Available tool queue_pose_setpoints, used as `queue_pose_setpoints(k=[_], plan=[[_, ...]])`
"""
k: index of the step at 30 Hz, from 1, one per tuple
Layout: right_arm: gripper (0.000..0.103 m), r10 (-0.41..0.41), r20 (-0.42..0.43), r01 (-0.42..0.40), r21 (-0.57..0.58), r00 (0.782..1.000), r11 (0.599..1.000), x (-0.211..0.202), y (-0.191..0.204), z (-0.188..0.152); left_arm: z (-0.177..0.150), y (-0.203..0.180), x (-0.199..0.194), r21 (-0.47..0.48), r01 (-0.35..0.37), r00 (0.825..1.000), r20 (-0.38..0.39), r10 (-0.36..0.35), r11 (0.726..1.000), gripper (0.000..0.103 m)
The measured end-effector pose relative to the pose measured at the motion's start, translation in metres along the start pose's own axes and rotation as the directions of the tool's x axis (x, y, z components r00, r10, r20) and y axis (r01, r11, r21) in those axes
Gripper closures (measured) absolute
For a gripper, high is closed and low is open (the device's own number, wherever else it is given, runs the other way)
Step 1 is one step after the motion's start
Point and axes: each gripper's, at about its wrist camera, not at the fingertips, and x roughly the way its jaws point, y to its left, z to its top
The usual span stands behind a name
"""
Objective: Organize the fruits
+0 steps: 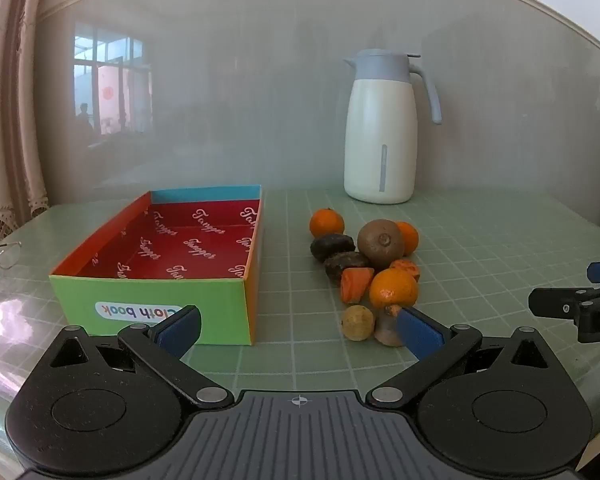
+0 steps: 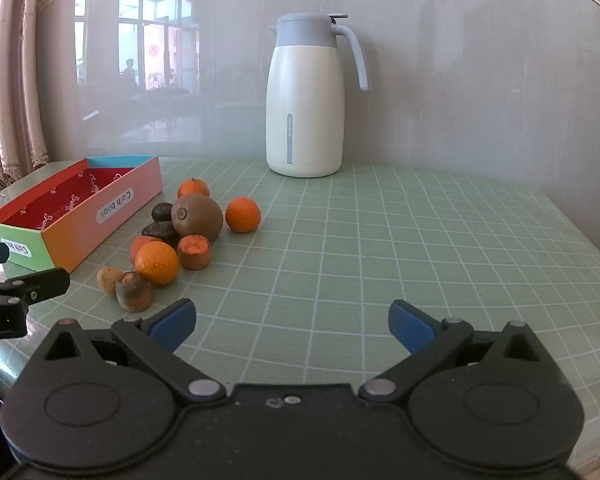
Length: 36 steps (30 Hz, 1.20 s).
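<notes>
Item: heap of small fruits (image 2: 180, 236), laid on the green gridded mat (image 2: 380, 240) just right of the shallow cardboard box with red printed lining (image 1: 172, 248), which is seen empty.

Contents: a large brown kiwi-like fruit (image 2: 197, 216), several glossy orange citrus (image 2: 156, 262), two dark wrinkled pieces, cut pieces showing orange flesh, one pale tan ball (image 1: 357, 322). All are packed touching.

Grippers: left gripper (image 1: 296, 326) and right gripper (image 2: 292, 322) are both held spread wide, nothing between the blue pads.

Risk, as judged: round fruits may be set rolling if a neighbour is nudged; the light box may be pushed aside; the white insulated jug (image 2: 305, 100) behind the box could be struck.
</notes>
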Motion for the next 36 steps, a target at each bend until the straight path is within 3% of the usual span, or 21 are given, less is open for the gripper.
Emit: queue_pose_setpoints(k=[36], plan=[[0.000,0.001,-0.002,-0.001,0.000,1.000,1.000,0.0008,-0.0001,0.0003,-0.0008,-0.0002,0.0016,0.008,-0.004,1.000,0.005,0.004,1.000,0.000]])
